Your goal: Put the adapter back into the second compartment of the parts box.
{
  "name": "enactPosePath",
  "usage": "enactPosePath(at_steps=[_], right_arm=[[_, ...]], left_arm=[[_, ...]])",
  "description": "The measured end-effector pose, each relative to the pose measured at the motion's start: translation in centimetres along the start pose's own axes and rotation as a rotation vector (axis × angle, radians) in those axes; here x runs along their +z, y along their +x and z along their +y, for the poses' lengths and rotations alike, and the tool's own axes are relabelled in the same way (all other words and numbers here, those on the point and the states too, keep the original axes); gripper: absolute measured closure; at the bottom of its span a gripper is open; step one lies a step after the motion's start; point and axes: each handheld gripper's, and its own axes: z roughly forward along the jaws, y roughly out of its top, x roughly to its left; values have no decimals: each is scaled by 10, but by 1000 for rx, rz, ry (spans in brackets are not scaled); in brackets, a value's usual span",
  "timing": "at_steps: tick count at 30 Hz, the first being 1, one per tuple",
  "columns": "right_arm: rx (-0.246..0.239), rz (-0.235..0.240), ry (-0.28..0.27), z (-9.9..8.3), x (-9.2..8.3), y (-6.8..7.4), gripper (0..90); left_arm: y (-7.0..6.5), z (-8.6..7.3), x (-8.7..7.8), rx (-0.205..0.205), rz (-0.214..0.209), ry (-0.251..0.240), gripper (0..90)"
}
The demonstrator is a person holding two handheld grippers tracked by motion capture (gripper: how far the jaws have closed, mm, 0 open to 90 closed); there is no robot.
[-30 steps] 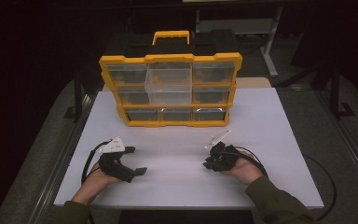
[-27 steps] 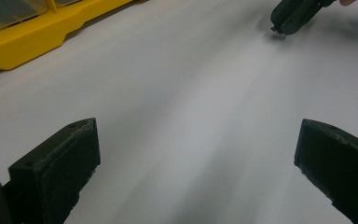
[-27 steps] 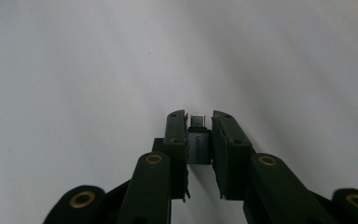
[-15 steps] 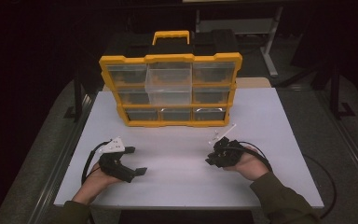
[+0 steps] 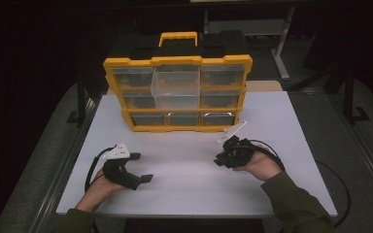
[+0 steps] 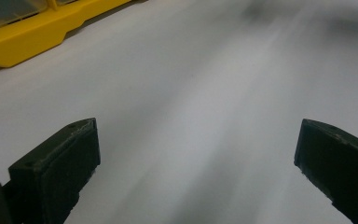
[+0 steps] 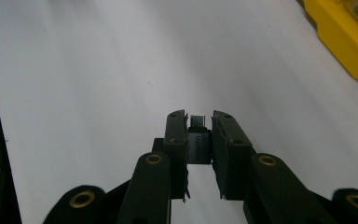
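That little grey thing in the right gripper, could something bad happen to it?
Maybe. The right gripper pinches the small grey adapter only by its narrow sides above the white table, so it might twist or slip out and drop. The organizer has one clear drawer sticking out, which a hand could bump.
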Motion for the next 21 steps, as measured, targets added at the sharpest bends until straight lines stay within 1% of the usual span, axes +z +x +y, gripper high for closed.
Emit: enactPosePath(at_steps=[5,18,21], right_arm=[[-6,3,-12,7,-10,-4,753],[-28,5,-18,20,-26,-8,753],[-42,4,-23,25,-33,-8,753]], left_arm=[[0,0,0,-2,0,2,0],[0,0,0,-1,1,0,0],[0,0,0,-1,3,-1,0]])
